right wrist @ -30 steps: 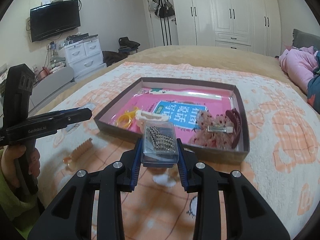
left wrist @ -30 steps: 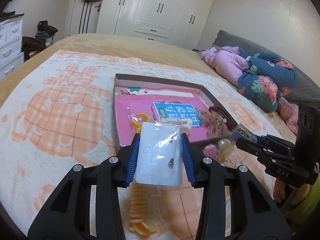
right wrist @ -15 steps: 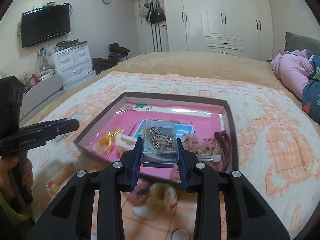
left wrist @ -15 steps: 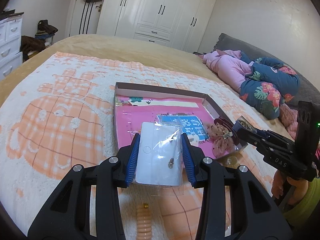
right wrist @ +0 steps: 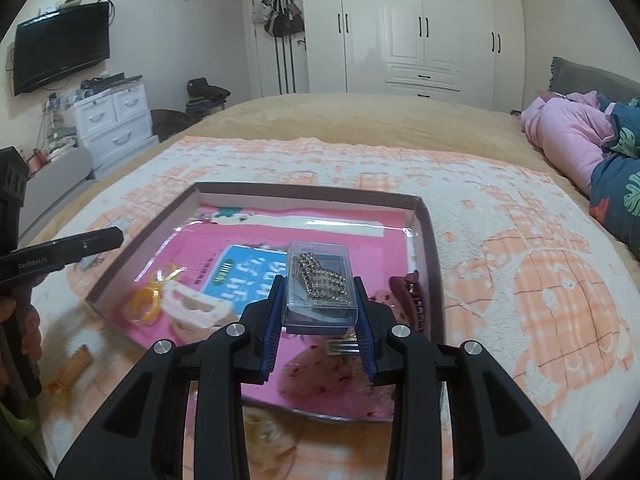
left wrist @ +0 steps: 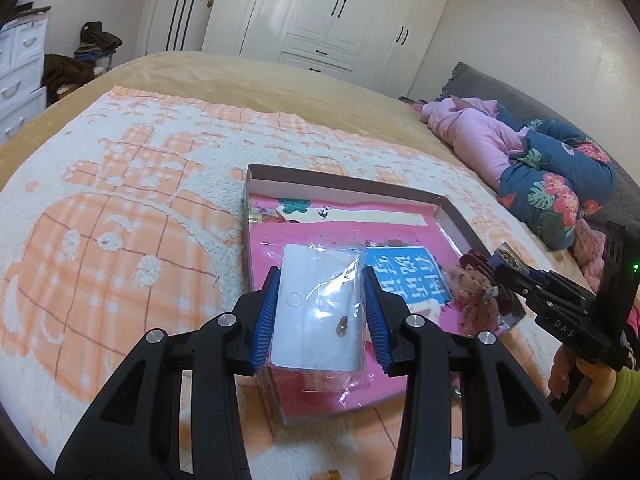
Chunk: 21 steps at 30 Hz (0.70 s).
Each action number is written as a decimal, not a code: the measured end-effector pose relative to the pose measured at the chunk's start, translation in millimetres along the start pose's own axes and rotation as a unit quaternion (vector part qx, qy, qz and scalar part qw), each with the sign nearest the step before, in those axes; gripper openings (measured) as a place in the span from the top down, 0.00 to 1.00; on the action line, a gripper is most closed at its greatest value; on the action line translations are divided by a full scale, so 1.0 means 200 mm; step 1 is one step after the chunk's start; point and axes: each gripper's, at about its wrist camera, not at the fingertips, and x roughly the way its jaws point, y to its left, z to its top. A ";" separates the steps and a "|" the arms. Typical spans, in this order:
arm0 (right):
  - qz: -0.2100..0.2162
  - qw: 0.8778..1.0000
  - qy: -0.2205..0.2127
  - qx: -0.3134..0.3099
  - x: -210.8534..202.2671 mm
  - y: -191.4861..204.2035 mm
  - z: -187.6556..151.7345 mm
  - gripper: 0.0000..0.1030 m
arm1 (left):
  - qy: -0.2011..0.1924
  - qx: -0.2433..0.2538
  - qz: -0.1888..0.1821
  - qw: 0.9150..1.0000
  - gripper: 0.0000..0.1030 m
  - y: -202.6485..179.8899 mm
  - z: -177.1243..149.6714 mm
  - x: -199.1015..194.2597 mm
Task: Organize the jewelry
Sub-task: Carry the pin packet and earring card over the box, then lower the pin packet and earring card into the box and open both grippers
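Two hand-held grippers carry jewelry over a pink-lined tray on a bed.

The left gripper, lower centre of its frame, clamps a clear bag of earrings; the right gripper pinches a clear box of rhinestone jewelry. A yellow clip, possibly a hair claw, lies at the tray's lower left.

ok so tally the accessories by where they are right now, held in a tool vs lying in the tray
Held in a tool: 2 (earring card in the left tool, clear rhinestone box in the right tool)
In the tray: 4 (yellow clip, white clip, pink bow clip, maroon claw clip)
Total: 6
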 end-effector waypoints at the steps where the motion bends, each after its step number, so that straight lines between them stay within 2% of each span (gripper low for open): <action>1: -0.003 1.000 0.002 0.000 0.01 -0.01 0.00 0.70 | 0.002 -0.001 0.001 1.000 0.69 0.00 0.01 0.02; 15: -0.036 0.998 0.036 0.021 0.15 -0.08 0.01 0.70 | 0.020 -0.002 0.000 1.000 0.69 0.01 0.00 0.11; 21: -0.035 0.998 0.045 0.031 0.17 -0.09 0.00 0.69 | 0.021 -0.006 0.002 1.000 0.69 0.02 -0.02 0.11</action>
